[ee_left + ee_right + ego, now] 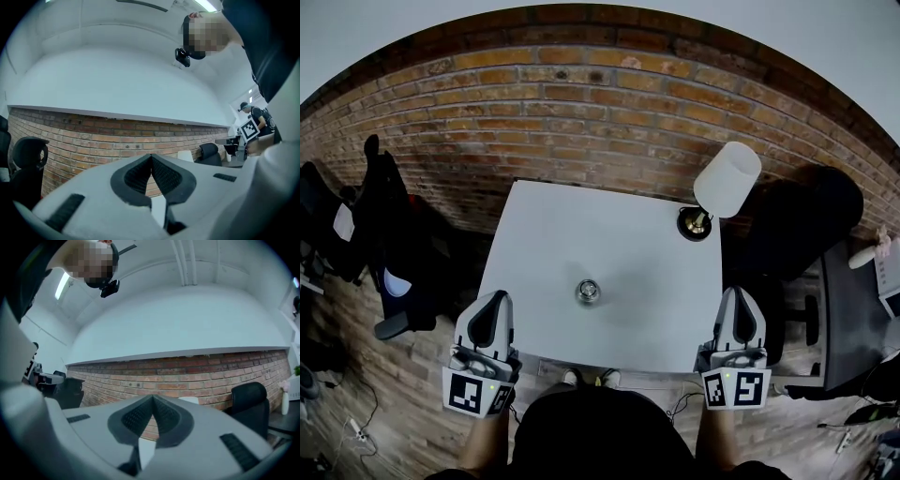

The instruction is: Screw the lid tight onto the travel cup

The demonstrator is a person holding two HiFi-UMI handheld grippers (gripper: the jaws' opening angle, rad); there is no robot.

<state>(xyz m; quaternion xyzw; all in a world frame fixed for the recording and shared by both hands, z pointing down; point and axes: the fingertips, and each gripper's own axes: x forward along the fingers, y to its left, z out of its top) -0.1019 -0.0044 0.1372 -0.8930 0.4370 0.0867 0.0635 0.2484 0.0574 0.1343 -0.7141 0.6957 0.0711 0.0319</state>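
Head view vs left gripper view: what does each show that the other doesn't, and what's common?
Head view only: the travel cup standing near the middle of the white table, with the left tool and right tool at the near edge, apart from it. Left gripper view only: the left tool's jaws seen close up, shut together with nothing between them, and the ceiling. Both: the left tool itself and the brick wall behind the table.

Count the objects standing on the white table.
2: the travel cup near the middle of the table, and a lamp at its far right corner. Nothing looks hidden.
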